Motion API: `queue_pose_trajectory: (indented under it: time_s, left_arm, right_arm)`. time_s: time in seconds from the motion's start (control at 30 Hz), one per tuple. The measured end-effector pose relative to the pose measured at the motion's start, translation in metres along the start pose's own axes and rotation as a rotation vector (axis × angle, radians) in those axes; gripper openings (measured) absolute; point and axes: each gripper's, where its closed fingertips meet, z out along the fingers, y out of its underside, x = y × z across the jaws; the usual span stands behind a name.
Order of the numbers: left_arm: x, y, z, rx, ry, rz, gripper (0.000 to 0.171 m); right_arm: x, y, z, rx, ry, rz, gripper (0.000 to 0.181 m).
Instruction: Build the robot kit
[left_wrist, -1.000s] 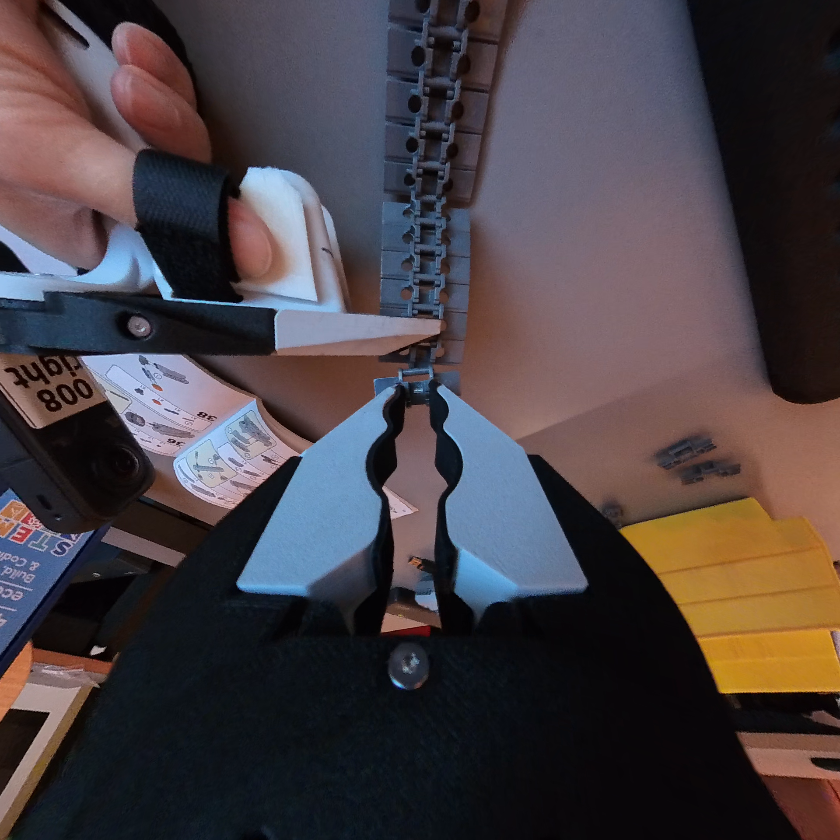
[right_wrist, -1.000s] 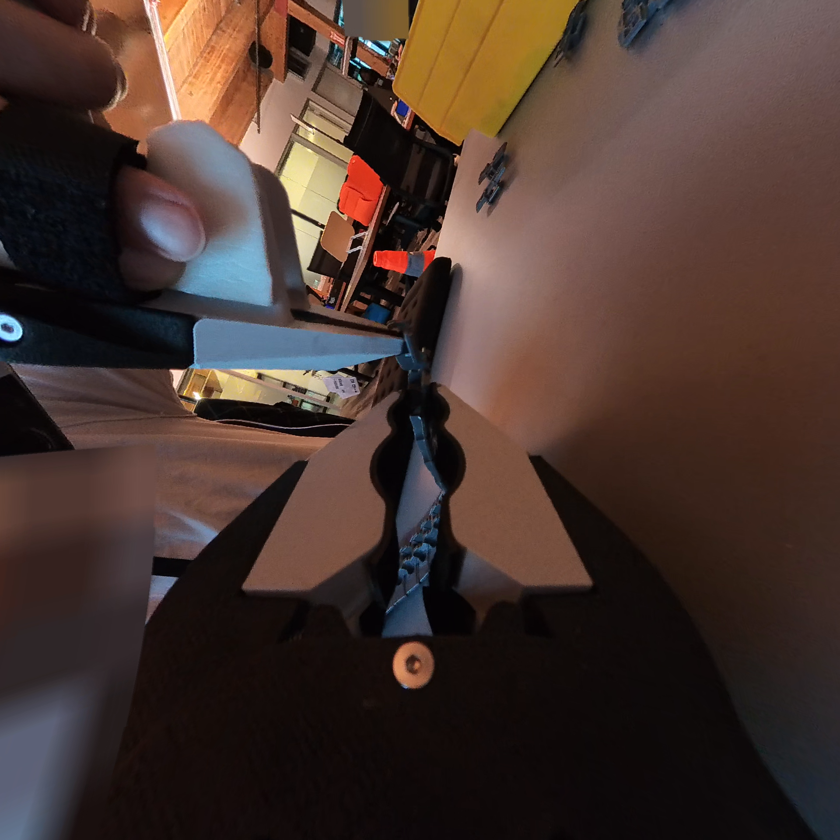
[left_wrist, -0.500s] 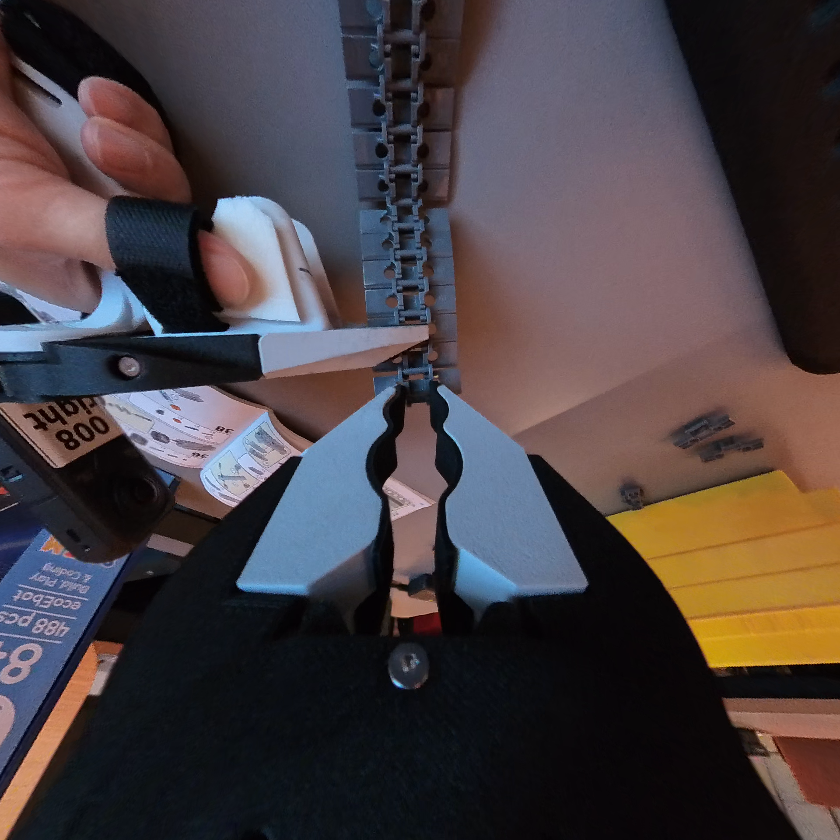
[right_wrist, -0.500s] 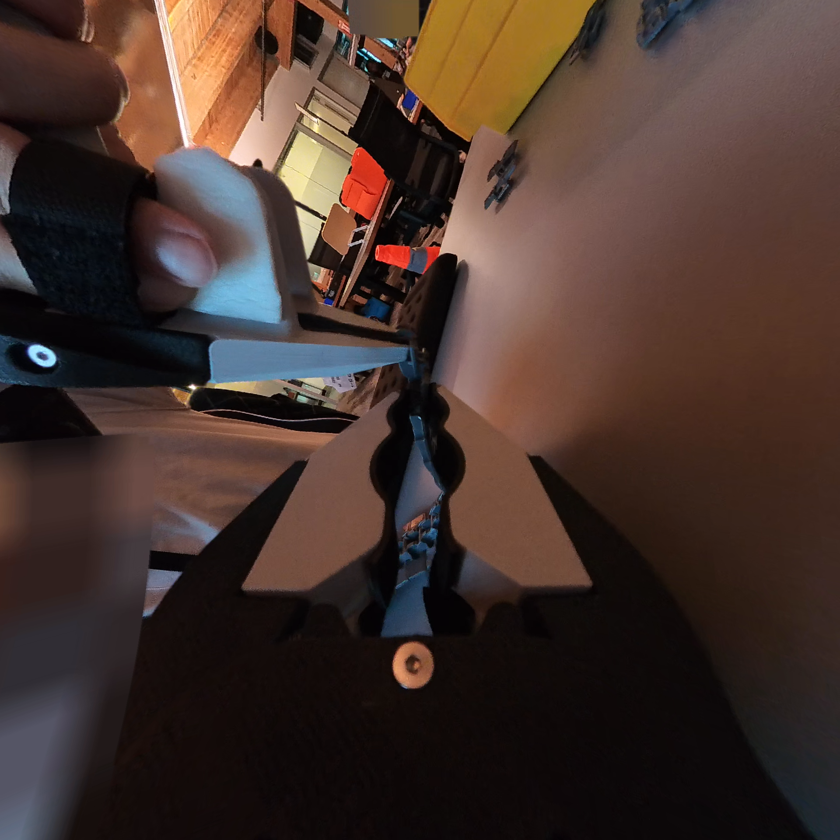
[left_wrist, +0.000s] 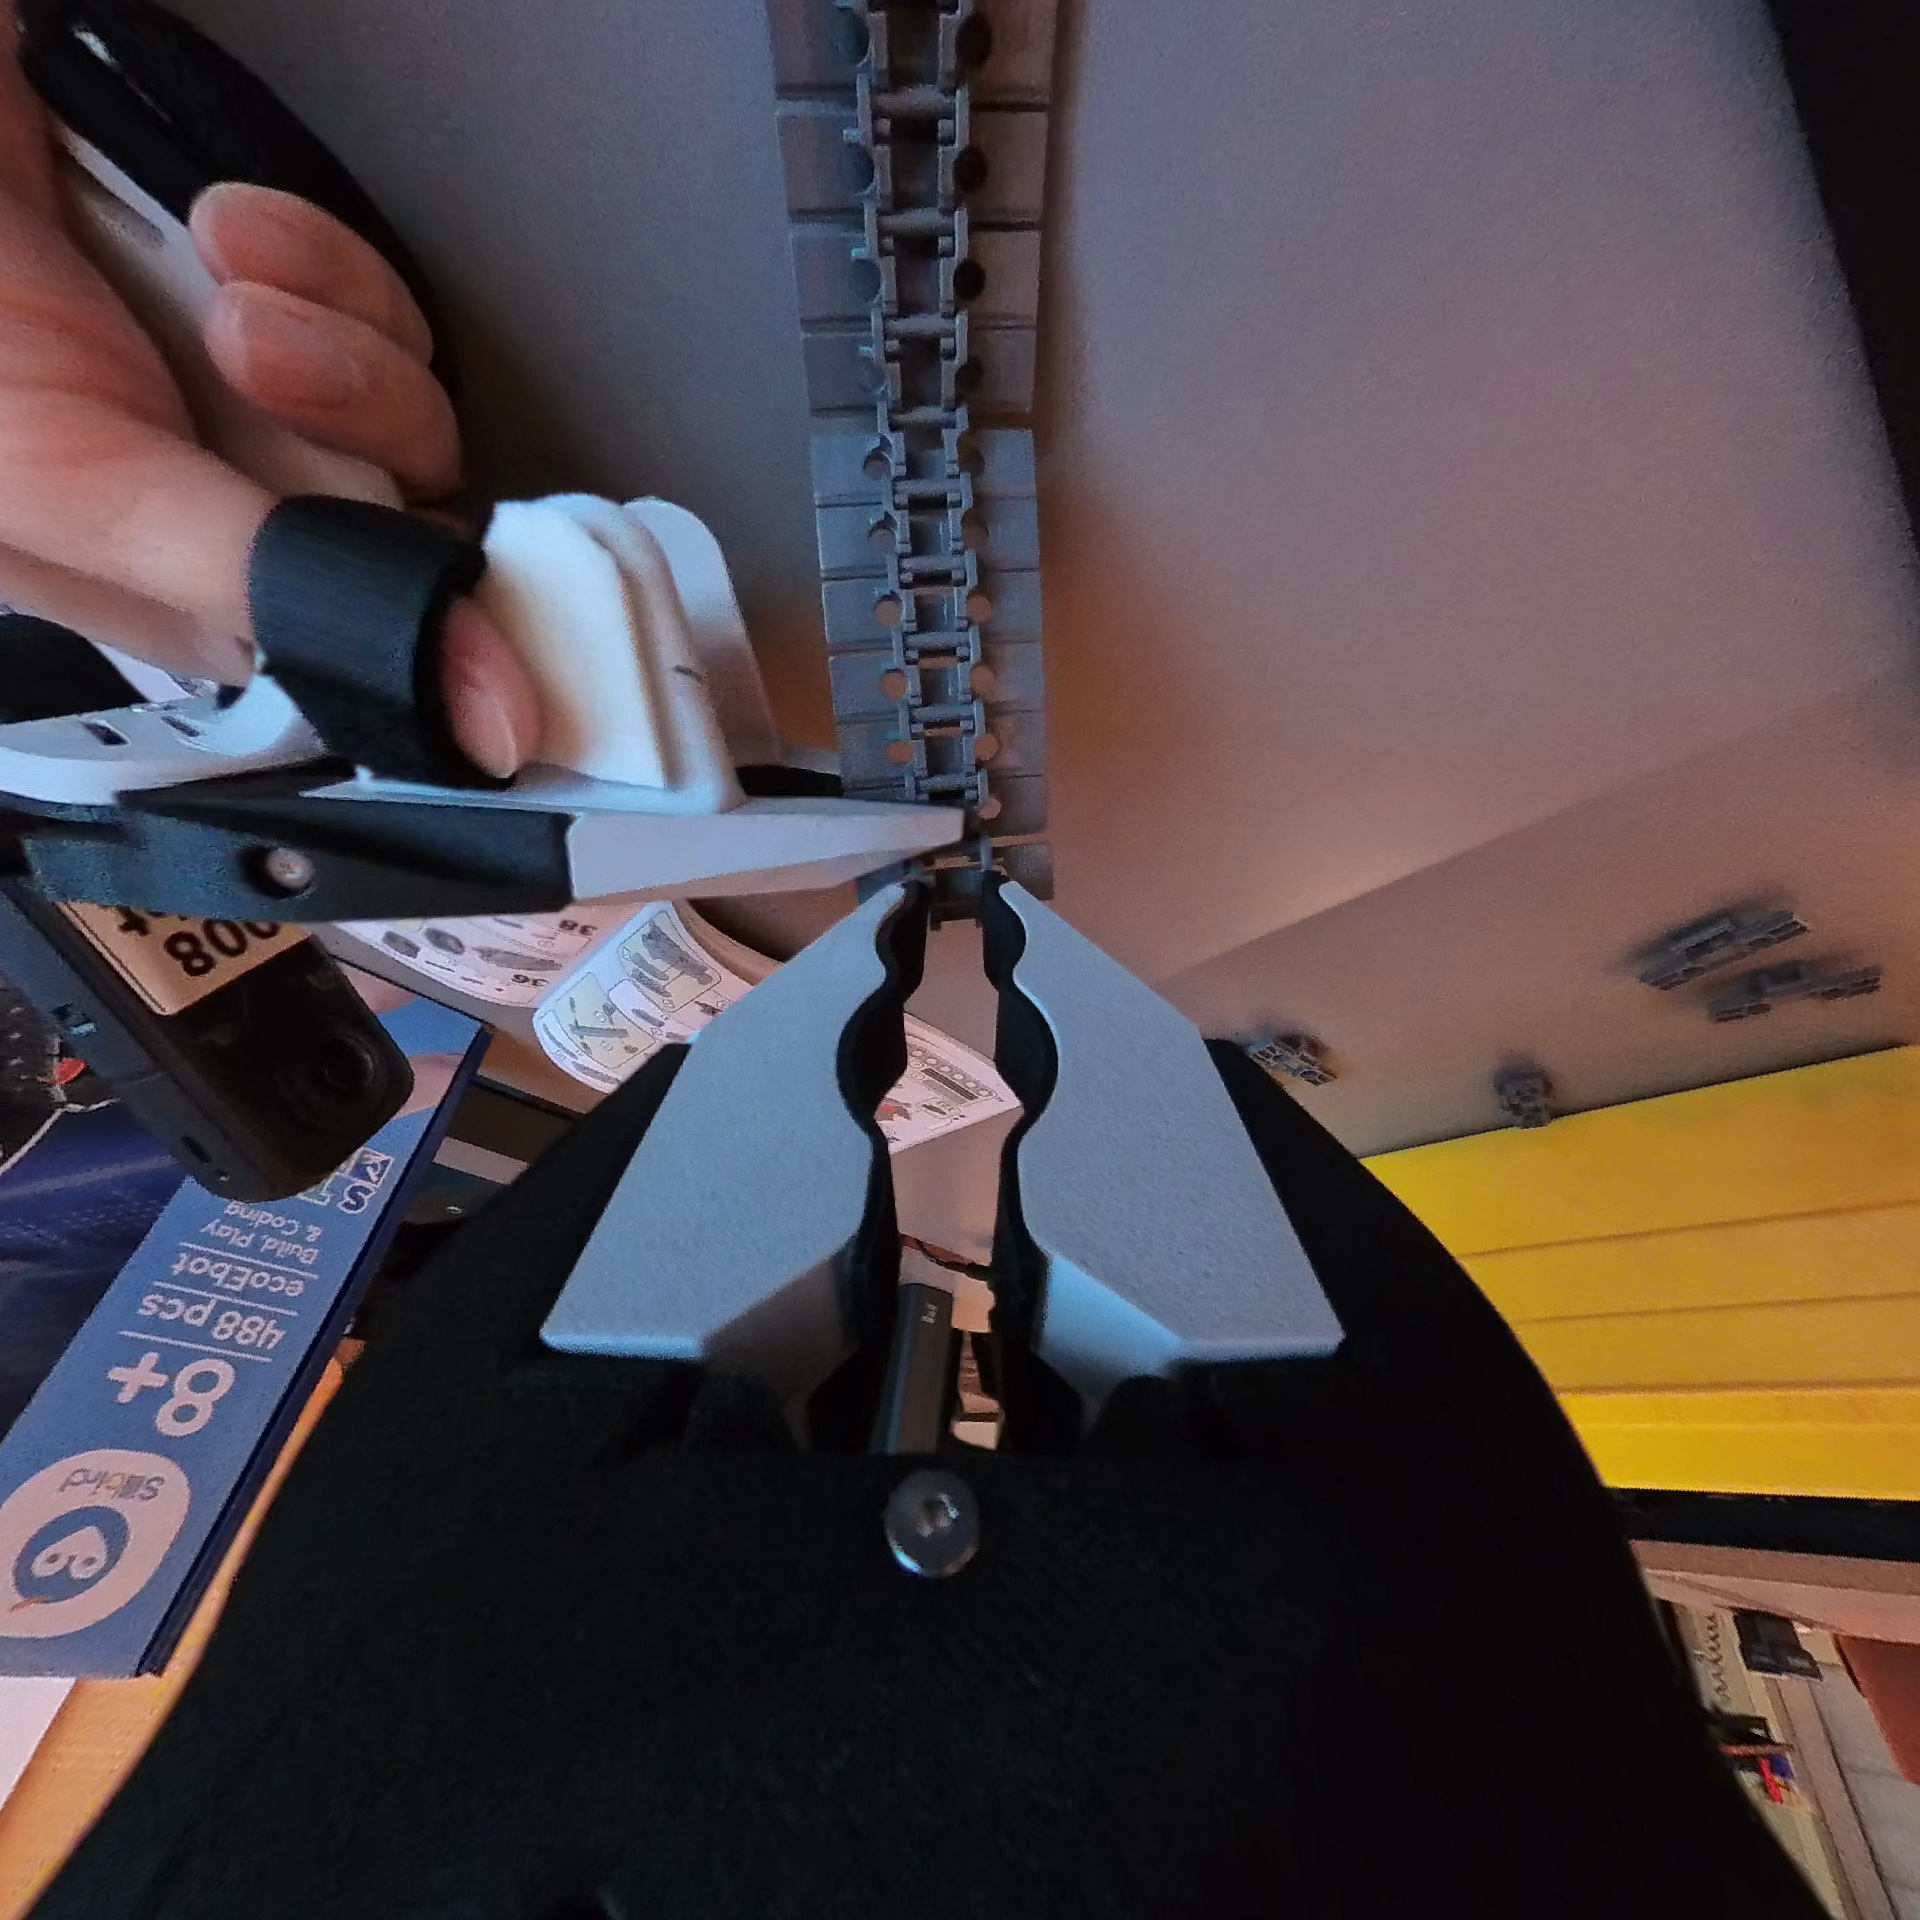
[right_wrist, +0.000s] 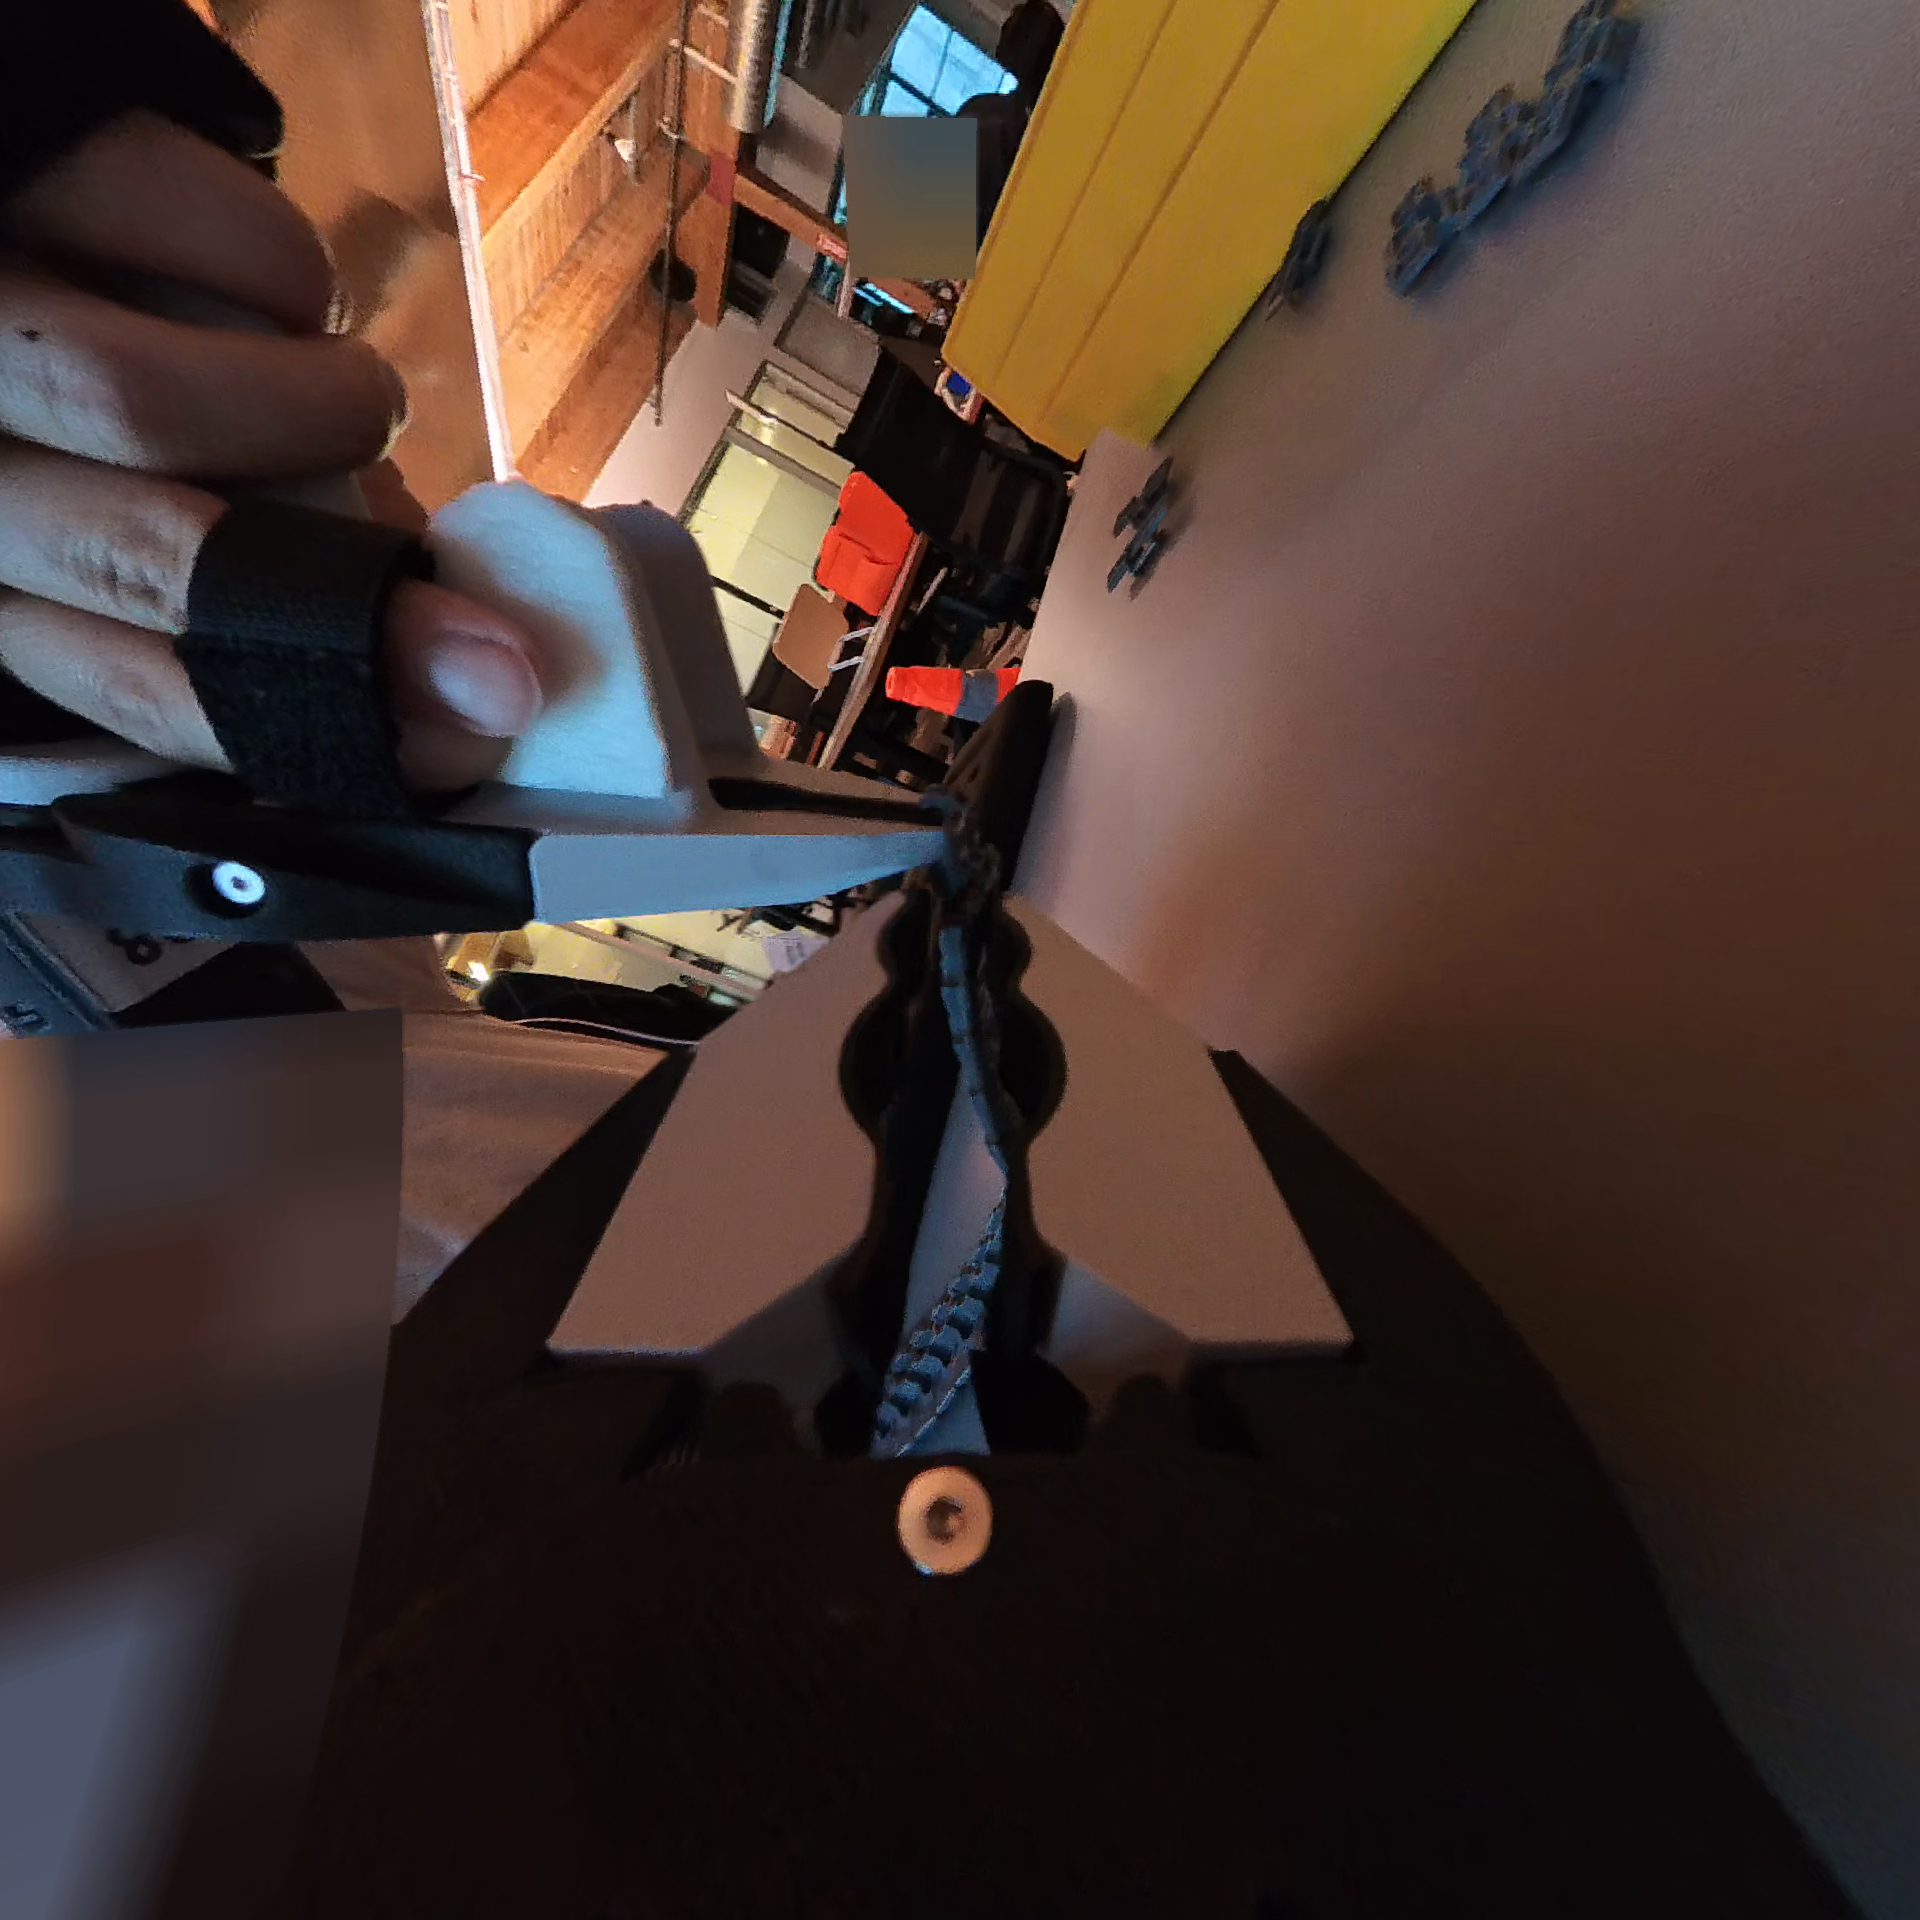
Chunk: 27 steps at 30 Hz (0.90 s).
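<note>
A grey linked track chain (left_wrist: 920, 436) lies on a pale table (left_wrist: 1403, 468) and runs away from me. My left gripper (left_wrist: 956, 906) is shut on its near end link. My right gripper (left_wrist: 961, 826), held by a hand with a black strap, comes in from the left and pinches the chain just beyond that. In the right wrist view the chain (right_wrist: 940, 1351) passes between my right gripper's fingers, and the right gripper (right_wrist: 951, 899) is shut on it at the tips. The left gripper (right_wrist: 935, 844) meets it from the left there.
A yellow bin (left_wrist: 1662, 1247) stands at the table's edge, also in the right wrist view (right_wrist: 1143, 208). Loose grey track pieces (left_wrist: 1756, 966) lie near it. An instruction booklet (left_wrist: 623, 977) and a blue box (left_wrist: 208, 1403) are at the left. A black object (left_wrist: 1860, 312) is at far right. My two grippers' fingertips are within a few centimetres of each other.
Both grippers have kept hold of the chain. The right gripper's tip has come closer to the left gripper's tips. Both views have shifted a little, and more of the blue box shows.
</note>
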Motion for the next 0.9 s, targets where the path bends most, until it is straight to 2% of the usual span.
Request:
queue_pose_trajectory:
  time_s: [0.1,0.2,0.53,0.83,0.9]
  left_arm:
    - [0.0006,0.0005,-0.0010,0.000,0.000,-0.006,0.009]
    - [0.0004,0.0008,-0.0008,-0.015,-0.010,0.000,0.009]
    - [0.0020,0.0000,0.0025,-0.036,0.006,-0.039,0.009]
    - [0.0015,-0.0023,0.0012,0.083,0.084,-0.357,0.013]
    - [-0.0023,0.0055,-0.0004,0.115,0.067,-0.495,0.018]
  right_arm:
    - [-0.0002,-0.0003,0.0007,0.001,0.012,-0.023,0.004]
    - [-0.0026,-0.0015,0.0001,0.010,-0.018,0.017,0.013]
    - [0.0026,0.0002,0.0016,0.008,0.020,0.039,0.005]
    - [0.0041,0.0038,0.0021,-0.010,0.037,0.028,0.006]
    - [0.0038,0.0033,0.0014,-0.005,0.037,0.020,0.005]
